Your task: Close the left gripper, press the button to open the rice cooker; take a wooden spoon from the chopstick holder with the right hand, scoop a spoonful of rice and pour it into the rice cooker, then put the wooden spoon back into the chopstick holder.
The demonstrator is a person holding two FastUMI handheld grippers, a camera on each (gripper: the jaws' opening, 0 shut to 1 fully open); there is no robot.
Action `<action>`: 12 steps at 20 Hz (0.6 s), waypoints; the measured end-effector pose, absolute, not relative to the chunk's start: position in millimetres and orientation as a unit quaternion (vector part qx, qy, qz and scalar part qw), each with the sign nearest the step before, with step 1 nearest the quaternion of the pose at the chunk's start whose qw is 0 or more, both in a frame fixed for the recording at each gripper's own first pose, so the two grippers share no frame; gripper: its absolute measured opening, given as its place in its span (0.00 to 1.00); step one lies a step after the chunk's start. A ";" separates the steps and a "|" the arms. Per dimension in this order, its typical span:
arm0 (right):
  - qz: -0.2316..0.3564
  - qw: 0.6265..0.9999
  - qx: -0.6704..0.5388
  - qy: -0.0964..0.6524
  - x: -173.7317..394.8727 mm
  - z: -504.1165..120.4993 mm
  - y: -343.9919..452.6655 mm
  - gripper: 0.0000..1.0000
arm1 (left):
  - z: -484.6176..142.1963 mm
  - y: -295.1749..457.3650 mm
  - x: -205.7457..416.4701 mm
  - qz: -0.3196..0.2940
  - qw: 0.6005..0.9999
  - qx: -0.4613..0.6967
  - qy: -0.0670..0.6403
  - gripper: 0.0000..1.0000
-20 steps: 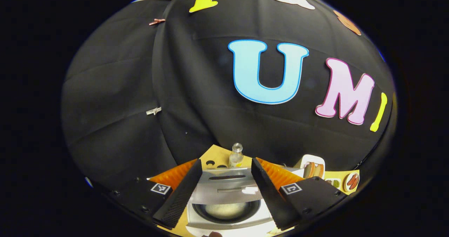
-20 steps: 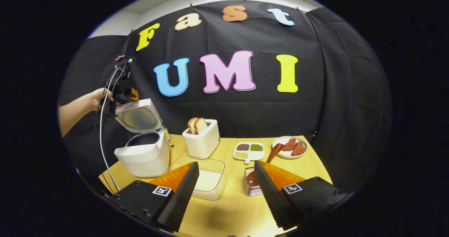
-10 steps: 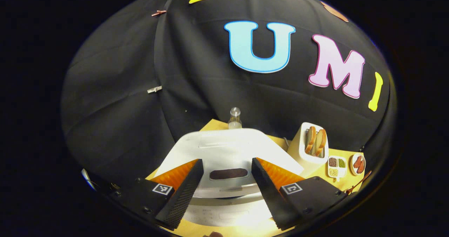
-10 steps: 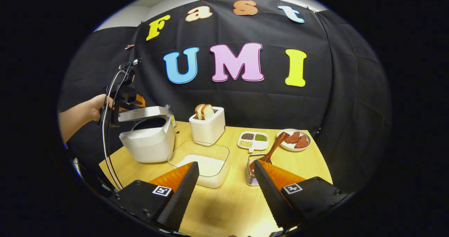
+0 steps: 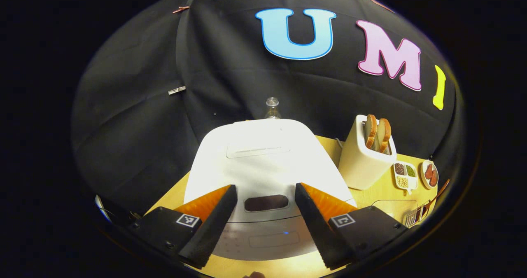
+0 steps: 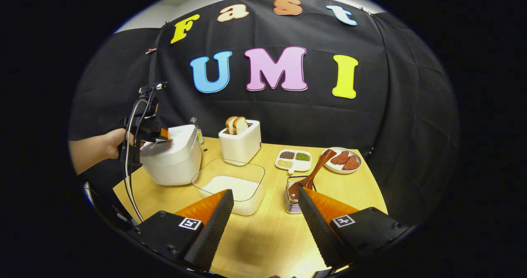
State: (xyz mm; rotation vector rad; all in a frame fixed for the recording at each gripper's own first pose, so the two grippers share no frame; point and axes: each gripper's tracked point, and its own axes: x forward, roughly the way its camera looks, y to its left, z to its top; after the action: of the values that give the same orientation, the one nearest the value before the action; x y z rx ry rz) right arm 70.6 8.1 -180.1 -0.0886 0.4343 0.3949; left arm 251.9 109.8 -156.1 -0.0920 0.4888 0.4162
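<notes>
The white rice cooker stands with its lid down. My left gripper is open, its fingers astride the dark window at the lid's front edge, nothing held between them. In the right gripper view the cooker sits at the table's left, and the left gripper, held by a hand, rests on the lid. The wooden spoon leans in the metal chopstick holder. A clear tub of white rice lies between the cooker and the holder. My right gripper hangs open and empty above the table's front.
A white toaster with two bread slices stands behind the rice tub. A divided dish of grains and a plate of meat sit at the back right. A small bottle stands behind the cooker. A cable hangs from the left gripper.
The cooker's lid went from upright to fully down, with the left gripper lowering on it. The right gripper drew back slightly from the table.
</notes>
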 end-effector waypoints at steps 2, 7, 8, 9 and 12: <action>0.201 0.955 -0.041 0.216 72.4 -184.5 8.5 0.99 | -157.6 109.5 251.3 0.202 0.948 -0.044 0.243 1.00; 0.224 0.951 -0.041 0.209 83.2 -185.1 1.3 0.99 | -152.1 106.4 246.4 0.197 0.950 -0.034 0.241 1.00; 0.229 0.951 -0.038 0.206 86.8 -183.7 -0.6 0.99 | -145.6 104.1 242.8 0.202 0.952 -0.041 0.227 0.98; 0.233 0.950 -0.037 0.203 91.6 -183.0 -4.0 0.99 | -133.4 97.3 234.6 0.203 0.956 -0.051 0.208 0.96; 0.237 0.952 -0.041 0.190 106.0 -173.4 -17.7 0.99 | -85.8 79.1 200.8 0.203 0.968 -0.057 0.133 0.96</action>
State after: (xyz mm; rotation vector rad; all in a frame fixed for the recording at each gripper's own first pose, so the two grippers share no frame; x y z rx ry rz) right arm 106.0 -17.7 -173.4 -0.0837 0.3867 0.4819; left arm 200.8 79.1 -85.8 -0.1155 0.2695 0.4109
